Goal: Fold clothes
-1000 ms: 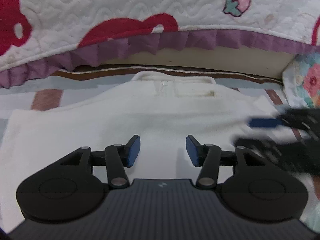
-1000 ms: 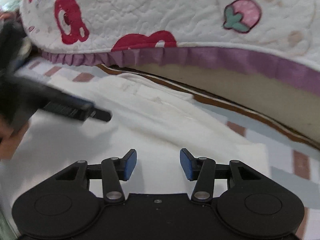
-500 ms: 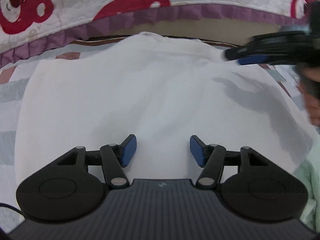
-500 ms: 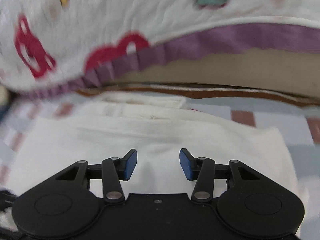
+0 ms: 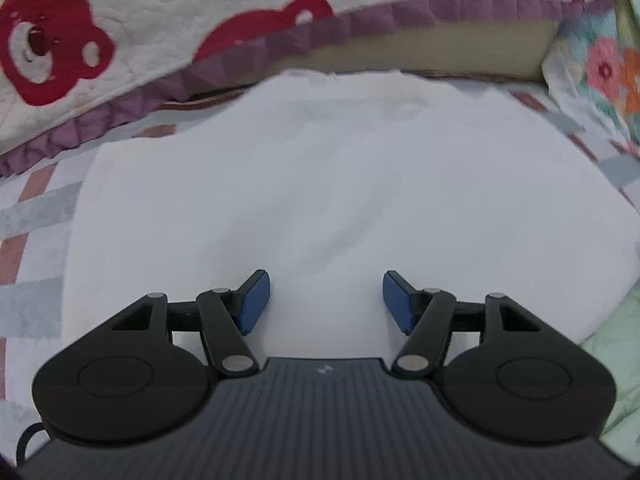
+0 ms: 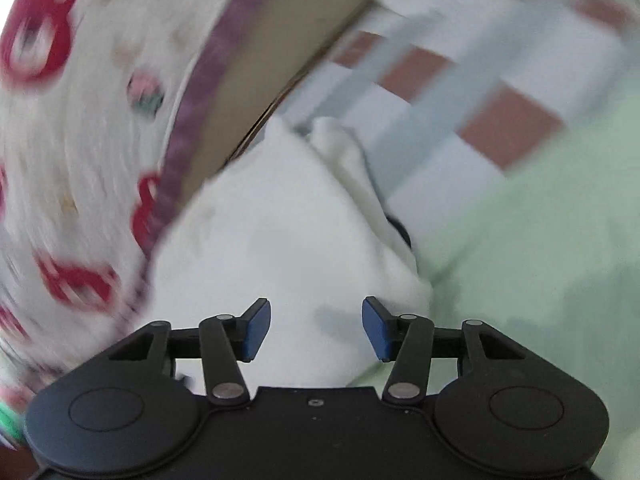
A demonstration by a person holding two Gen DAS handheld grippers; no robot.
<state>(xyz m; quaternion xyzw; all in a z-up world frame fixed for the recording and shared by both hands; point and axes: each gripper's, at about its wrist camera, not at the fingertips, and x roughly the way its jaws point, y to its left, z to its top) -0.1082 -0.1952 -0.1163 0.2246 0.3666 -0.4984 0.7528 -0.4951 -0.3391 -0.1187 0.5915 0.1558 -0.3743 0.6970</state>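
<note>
A white garment [image 5: 340,180] lies spread flat on the bed, its far edge against the mattress side. My left gripper [image 5: 325,292] hovers over its near part with its blue pads apart and the jaws still opening; nothing is between them. In the blurred, tilted right wrist view, the same white garment [image 6: 272,248] shows a bunched right edge. My right gripper [image 6: 316,324] stands open over that side, empty, next to a pale green cloth [image 6: 540,240].
A quilt with red bears [image 5: 120,20] and a purple frill overhangs the far side. The checked sheet [image 5: 32,216] shows to the left, a floral pillow [image 5: 600,60] at the far right, and the pale green cloth [image 5: 616,340] at the near right.
The left jaws have widened and the right gripper has gone from the left view. The right gripper swept across and rolled, ending at the garment's right edge beside the green cloth.
</note>
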